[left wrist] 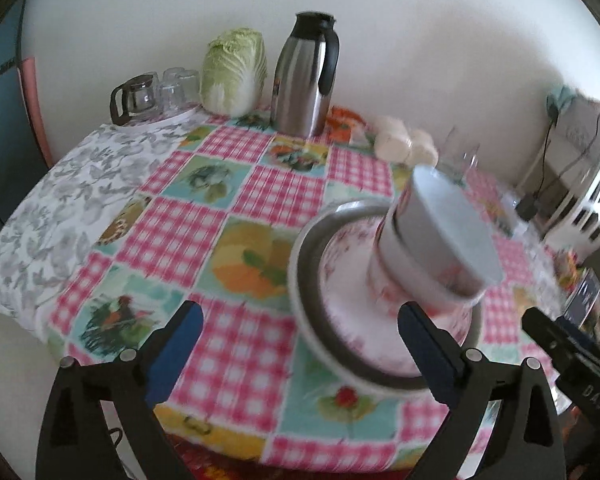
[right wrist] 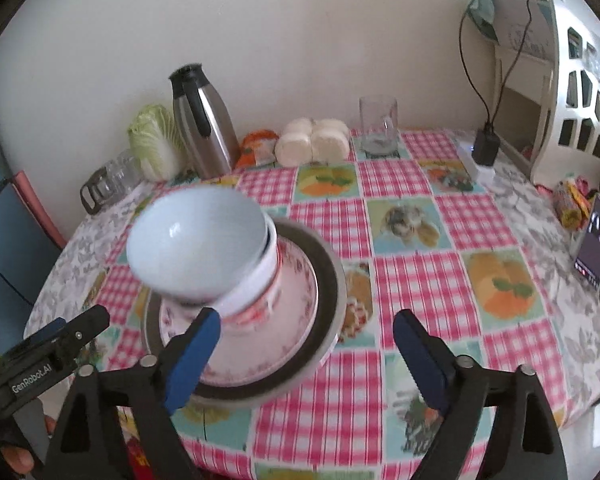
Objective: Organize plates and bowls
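Tablecloth (right wrist: pixel 404 216): you see pink-and-white gingham squares set between pale green, blue and yellow picture squares of fruit, vegetables and a rooster.
Under-cloth (left wrist: pixel 71 200): white, printed with grey leaves.
Top bowl (right wrist: pixel 191 236): plain pale blue-white inside and out.
Lower bowl (right wrist: pixel 255 300): white with a red-pink floral band.
Upper plate (right wrist: pixel 300 292): white, with the same pink flower pattern at the rim.
Bottom plate (right wrist: pixel 332 280): dark grey-black band, pale outer edge.
Flask (left wrist: pixel 300 76): your brushed steel one, with black lid and handle.
Cabbage (left wrist: pixel 233 72): pale green leaves, white base.
Gripper fingers (right wrist: pixel 197 356): black frames, blue pads.
Buns (right wrist: pixel 312 144): cream-white.
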Tool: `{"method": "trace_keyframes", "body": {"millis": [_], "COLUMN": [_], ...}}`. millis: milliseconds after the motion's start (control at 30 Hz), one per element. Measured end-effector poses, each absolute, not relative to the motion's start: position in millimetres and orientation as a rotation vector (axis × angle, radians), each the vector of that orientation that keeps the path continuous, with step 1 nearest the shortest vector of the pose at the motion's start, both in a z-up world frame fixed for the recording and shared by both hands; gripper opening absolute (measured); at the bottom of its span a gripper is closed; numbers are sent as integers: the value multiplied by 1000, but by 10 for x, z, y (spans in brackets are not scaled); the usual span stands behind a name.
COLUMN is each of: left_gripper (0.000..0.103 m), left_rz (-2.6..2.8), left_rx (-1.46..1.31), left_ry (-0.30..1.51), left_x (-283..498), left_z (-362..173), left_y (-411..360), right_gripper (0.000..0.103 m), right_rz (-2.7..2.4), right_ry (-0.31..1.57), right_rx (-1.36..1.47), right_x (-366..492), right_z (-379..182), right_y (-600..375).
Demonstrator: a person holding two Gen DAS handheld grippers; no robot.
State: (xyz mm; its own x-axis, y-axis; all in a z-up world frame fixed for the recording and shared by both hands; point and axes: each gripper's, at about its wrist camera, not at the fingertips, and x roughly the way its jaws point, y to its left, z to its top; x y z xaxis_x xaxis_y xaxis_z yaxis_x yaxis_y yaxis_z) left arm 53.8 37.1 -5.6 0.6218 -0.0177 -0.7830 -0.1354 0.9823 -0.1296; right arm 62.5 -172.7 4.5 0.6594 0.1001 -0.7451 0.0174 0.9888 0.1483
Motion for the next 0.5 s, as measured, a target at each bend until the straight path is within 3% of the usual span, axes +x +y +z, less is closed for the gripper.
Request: {"method": "trace_keyframes", "body": {"millis": [100, 500], "left_gripper": [98, 98], "left_rz": [70, 52], "left_rx": [-157, -138], "left_ry": [917, 957], "left_x": [429, 221], "left_z": [-115, -206], "left_y": [395, 410], "right_gripper": [103, 103], "right_rz": [39, 15], "right_ry": [861, 882], "right_rx": [137, 106], "right_x": [495, 198], "right_z": [-29, -202], "right_y": [-1722, -1701]}}
